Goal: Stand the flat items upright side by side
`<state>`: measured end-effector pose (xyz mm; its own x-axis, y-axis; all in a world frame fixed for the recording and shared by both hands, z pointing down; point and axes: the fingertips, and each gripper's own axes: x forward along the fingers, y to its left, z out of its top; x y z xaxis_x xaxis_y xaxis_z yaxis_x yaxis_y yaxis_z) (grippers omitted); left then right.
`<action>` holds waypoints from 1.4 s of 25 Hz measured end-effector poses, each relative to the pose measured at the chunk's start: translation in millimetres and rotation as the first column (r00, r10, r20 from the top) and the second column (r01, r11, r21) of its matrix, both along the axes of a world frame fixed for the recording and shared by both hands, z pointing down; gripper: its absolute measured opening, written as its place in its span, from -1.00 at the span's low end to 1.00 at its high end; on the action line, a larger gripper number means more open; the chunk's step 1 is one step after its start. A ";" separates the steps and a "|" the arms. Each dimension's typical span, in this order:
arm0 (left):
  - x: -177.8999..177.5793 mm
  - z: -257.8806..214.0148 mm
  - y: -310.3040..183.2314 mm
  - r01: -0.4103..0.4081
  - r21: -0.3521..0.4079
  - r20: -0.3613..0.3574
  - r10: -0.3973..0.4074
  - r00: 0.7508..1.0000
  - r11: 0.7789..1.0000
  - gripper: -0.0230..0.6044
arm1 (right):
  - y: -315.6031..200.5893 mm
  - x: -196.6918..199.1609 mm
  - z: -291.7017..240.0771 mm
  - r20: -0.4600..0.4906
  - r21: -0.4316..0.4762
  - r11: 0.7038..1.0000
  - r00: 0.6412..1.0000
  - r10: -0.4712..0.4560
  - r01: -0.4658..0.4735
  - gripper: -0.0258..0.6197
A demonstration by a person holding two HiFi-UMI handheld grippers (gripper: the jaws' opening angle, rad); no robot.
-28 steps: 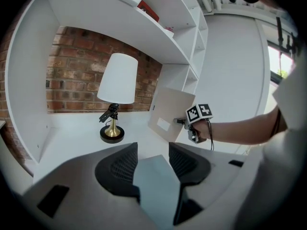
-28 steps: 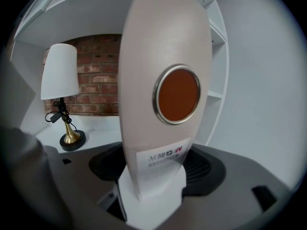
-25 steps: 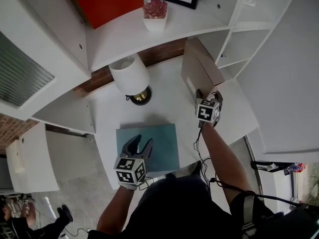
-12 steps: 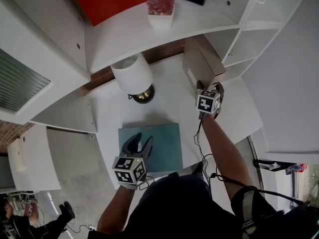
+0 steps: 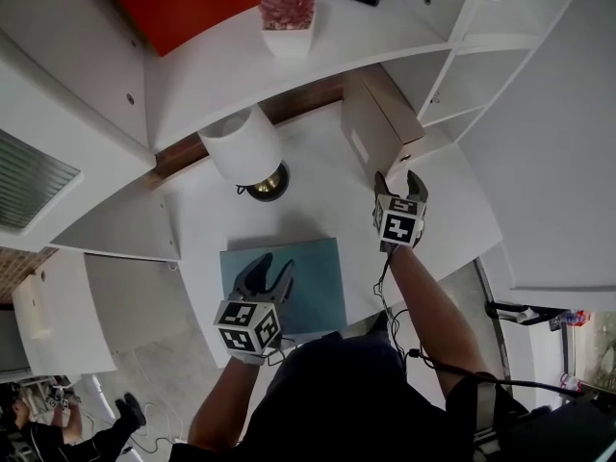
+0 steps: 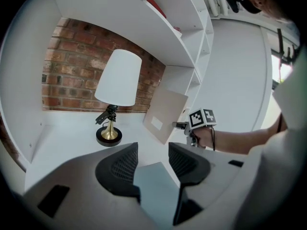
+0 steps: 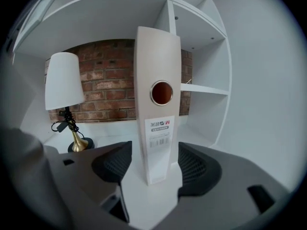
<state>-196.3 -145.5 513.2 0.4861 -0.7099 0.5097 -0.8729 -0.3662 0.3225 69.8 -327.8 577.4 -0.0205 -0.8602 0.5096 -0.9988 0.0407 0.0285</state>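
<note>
**Two grippers at work on a binder and a folder on a white bench**

In the head view, we are looking steeply down on a white bench [image 5: 197, 224] set under white shelves. Our left gripper [image 5: 269, 269] is hovering over a teal folder [image 5: 313, 268] that is lying flat near the front edge, so this item is not yet standing. Our right gripper [image 5: 398, 179] is reaching toward a beige binder [image 5: 380, 123], which is already standing on its edge near the right-hand shelving, probably so the folder can go up beside it. A lamp [image 5: 245, 147] with a white shade is standing well to the left of the binder.

In the left gripper view, the fingers [image 6: 120, 166] are standing moderately apart. A corner of the teal folder is showing between and below them, but they are not pinching it. They are opening sideways while the folder is lying flat, so we are judging that they are lining up, not gripping. Beyond them the binder is leaning slightly, with the right gripper just beside its near edge.

In the right gripper view, we are looking straight at the binder's spine, with its round finger hole and printed label. The fingers [image 7: 196, 169] are sitting either side of its foot and have just been closing in. A gap is showing on each side, so they are not pressing yet. We are judging that this grip is meant to square and steady the binder.
</note>
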 end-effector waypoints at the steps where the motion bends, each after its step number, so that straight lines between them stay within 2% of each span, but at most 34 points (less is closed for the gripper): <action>1: 1.9 -0.5 -0.6 -0.001 0.001 -0.002 0.001 1.000 1.000 -0.30 | -0.5 -1.4 0.9 -0.013 -0.001 1.000 1.000 -0.011 0.011 -0.02; 5: 3.0 0.0 1.4 0.013 -0.010 -0.010 -0.013 1.000 1.000 -0.30 | -12.0 -1.7 9.5 -0.054 -0.026 1.000 0.998 -0.019 0.018 -0.26; 14: -10.1 9.5 15.8 0.081 -0.046 0.001 -0.081 0.997 0.996 -0.30 | -36.5 -5.8 9.4 -0.001 -0.073 0.996 0.999 0.043 -0.043 -0.25; 18: -11.6 6.7 13.5 0.100 -0.035 0.008 -0.100 0.995 0.994 -0.30 | -35.1 -6.1 9.7 -0.011 -0.069 0.998 1.000 0.013 -0.014 -0.25; 22: -8.4 0.6 6.7 0.118 -0.009 0.011 -0.118 0.993 0.993 -0.30 | -24.6 -6.2 -1.2 0.005 -0.044 0.998 0.999 -0.045 0.046 -0.25; 27: 2.1 -12.4 -1.1 0.155 0.038 0.002 -0.155 0.988 0.987 -0.30 | -3.1 -14.1 -28.6 0.055 0.051 0.981 0.980 -0.191 0.188 -0.28; 30: 9.0 -25.4 -4.7 0.184 0.080 -0.006 -0.184 0.983 0.980 -0.30 | 14.0 -22.0 -58.7 0.087 0.135 0.950 0.952 -0.294 0.281 -0.33; 35: 20.2 -50.0 -3.5 0.244 0.152 -0.019 -0.244 0.970 0.958 -0.30 | 50.8 -30.0 -108.3 0.112 0.227 0.886 0.893 -0.436 0.405 -0.38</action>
